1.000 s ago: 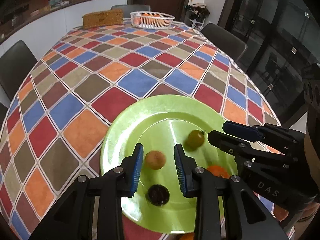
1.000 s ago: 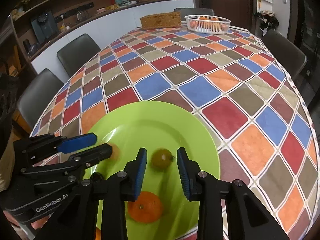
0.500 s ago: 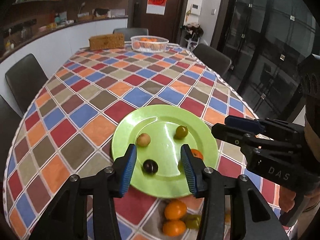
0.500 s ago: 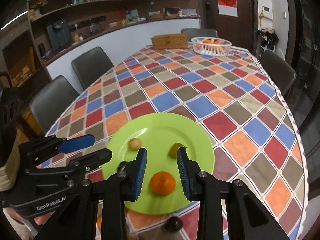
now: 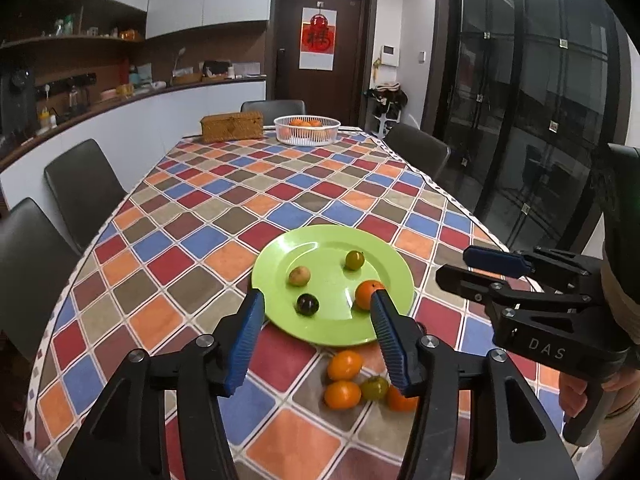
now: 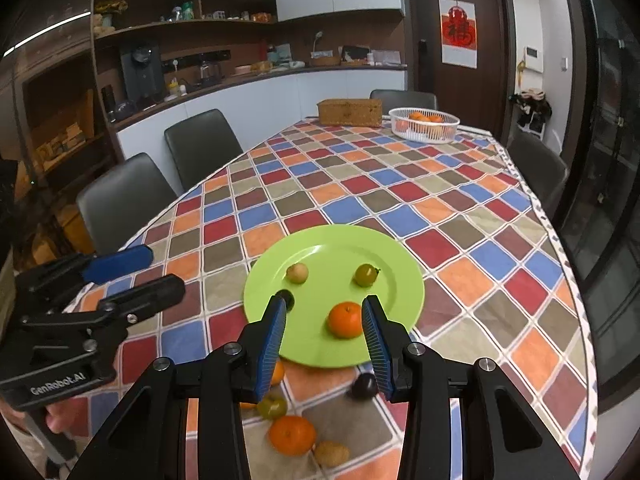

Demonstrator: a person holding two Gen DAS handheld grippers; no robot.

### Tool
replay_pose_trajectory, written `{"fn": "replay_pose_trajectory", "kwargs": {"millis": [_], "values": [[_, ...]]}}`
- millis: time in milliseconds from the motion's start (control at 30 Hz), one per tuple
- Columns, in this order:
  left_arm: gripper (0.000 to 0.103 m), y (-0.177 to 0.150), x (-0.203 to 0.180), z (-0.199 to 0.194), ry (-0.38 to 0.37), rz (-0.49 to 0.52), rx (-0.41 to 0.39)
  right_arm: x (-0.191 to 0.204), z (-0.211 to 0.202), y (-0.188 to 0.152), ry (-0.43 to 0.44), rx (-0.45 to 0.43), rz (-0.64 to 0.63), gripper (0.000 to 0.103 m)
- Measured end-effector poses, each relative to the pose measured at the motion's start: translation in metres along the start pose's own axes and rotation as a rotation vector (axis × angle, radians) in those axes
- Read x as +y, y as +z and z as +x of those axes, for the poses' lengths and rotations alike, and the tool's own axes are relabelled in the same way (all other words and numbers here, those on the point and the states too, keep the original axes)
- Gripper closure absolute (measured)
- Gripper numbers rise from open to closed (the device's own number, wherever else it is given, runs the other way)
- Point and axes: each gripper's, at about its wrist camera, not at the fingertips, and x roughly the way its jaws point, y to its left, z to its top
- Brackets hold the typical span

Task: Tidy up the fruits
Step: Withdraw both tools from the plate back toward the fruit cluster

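Observation:
A green plate point(image 5: 328, 280) point(image 6: 332, 256) on the chequered tablecloth carries a tan fruit point(image 5: 299, 276), a green fruit point(image 5: 354, 260), a dark plum point(image 5: 307, 304) and an orange point(image 6: 346, 319). On the cloth nearer to me lie several loose fruits: oranges point(image 5: 344, 364), a green one point(image 6: 272, 406), another dark plum point(image 6: 364, 386) and a brown one point(image 6: 331, 454). My left gripper point(image 5: 317, 300) point(image 6: 164, 268) and my right gripper point(image 6: 325, 306) point(image 5: 454, 266) hover side by side above the near rim. Both jaws are opening, with nothing between them.
At the far end of the table stand a white basket of oranges point(image 5: 307, 130) and a wicker box point(image 5: 232, 126). Dark chairs point(image 6: 202, 148) line the left side and one point(image 5: 416, 150) stands on the right. The table's right edge point(image 6: 576, 292) faces glass doors.
Both grippers have drawn back and up from the plate and their jaws have widened. The loose fruits in front of the plate have come into view.

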Motion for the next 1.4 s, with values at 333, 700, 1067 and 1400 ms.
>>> {"fn": "replay_pose_trajectory", "kwargs": {"millis": [333,700,1067,1400], "values": [[0.049,-0.033,-0.010,-0.019,0.022,0.066,-0.010,0.009,-0.029,-0.031,-0.059,-0.022,-0.025,0.062],[0.048,-0.067,-0.016,-0.008,-0.025,0.128,0.049,0.013,-0.021,-0.072,-0.084,0.081,-0.028,0.062],[0.048,-0.081,-0.026,0.008,-0.061,0.267,0.062,0.011,-0.002,-0.104,-0.069,0.188,-0.005,0.062],[0.048,-0.092,-0.025,0.046,-0.111,0.339,0.146,0.007,0.019,-0.115,-0.069,0.252,0.015,0.063]]}}
